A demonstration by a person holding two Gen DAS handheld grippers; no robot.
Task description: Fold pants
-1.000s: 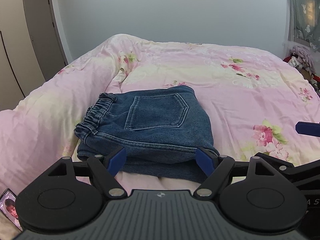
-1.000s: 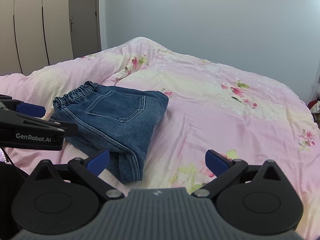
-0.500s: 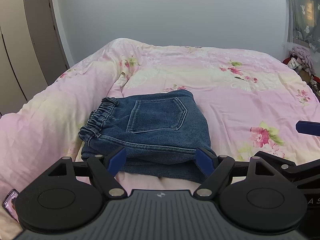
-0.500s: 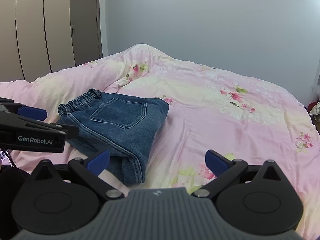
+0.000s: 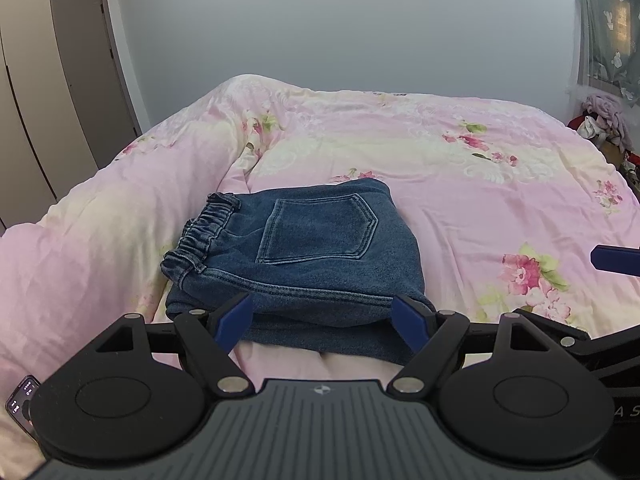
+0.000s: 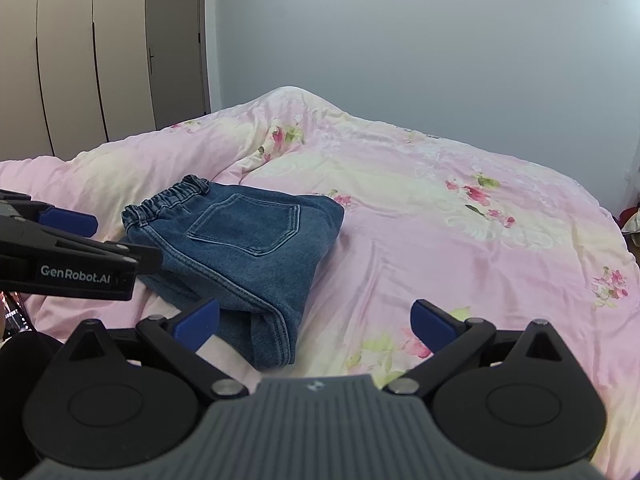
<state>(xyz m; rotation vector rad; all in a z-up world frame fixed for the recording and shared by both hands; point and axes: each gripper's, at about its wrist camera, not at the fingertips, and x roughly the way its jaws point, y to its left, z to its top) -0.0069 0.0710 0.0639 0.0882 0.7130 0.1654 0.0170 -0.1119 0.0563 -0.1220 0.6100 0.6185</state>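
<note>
Blue denim pants (image 5: pixel 304 256) lie folded into a compact stack on the pink floral bedspread (image 5: pixel 460 184), back pocket up and elastic waistband to the left. In the right wrist view the same pants (image 6: pixel 240 248) lie to the left of centre. My left gripper (image 5: pixel 322 322) hovers open just in front of the stack's near edge, with nothing between its blue pads. My right gripper (image 6: pixel 316 324) is open too, empty, above the bedspread (image 6: pixel 460 240) to the right of the pants. The left gripper's side (image 6: pixel 72 264) shows in the right wrist view.
A phone (image 5: pixel 22 400) lies at the bed's near left corner. Wardrobe doors (image 6: pixel 72 64) and a room door (image 6: pixel 176 40) stand at the left. A heap of clothes (image 5: pixel 600 120) sits past the bed's right side under a curtain.
Both grippers have drawn back and risen from the folded pants, so the stack looks smaller and farther off. The pants have not moved.
</note>
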